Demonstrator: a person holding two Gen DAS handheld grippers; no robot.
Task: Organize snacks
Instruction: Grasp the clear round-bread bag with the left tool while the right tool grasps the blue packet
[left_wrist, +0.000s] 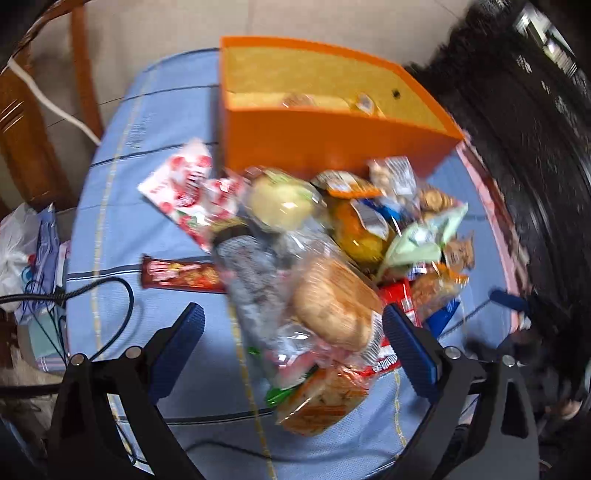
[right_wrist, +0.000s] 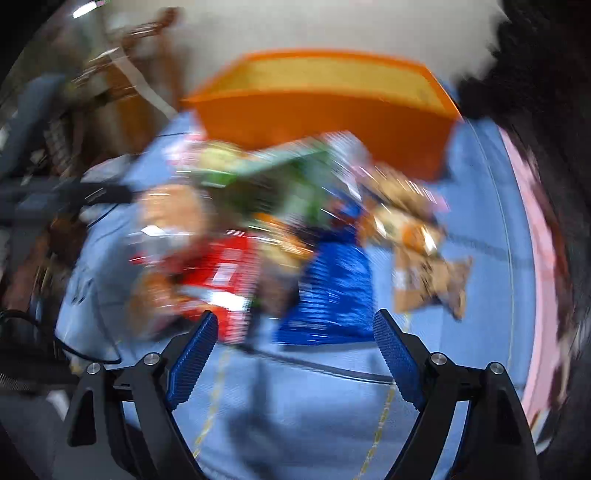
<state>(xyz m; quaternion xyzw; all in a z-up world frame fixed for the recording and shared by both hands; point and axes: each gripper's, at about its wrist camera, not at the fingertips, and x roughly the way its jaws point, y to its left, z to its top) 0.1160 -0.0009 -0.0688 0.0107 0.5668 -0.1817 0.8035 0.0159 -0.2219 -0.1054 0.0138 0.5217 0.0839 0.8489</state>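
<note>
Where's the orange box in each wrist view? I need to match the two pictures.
Left wrist view: orange box upper centre, behind the snack pile.
Right wrist view: orange box upper centre, blurred, again behind the pile.
Shared landmark: the blue tablecloth under everything.

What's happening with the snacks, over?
Both grippers open, left gripper and right gripper holding nothing. Snack pile beside orange box. Nothing blocking.

Left gripper (left_wrist: 291, 328): my jaws wide apart, pointing steeply down, blue pads (left_wrist: 410, 350) facing inward, nothing clamped. Right gripper (right_wrist: 295, 341): jaws also spread wide, tilted steeply down, pads (right_wrist: 194, 363) bare, gripping nothing; view heavily blurred.
</note>
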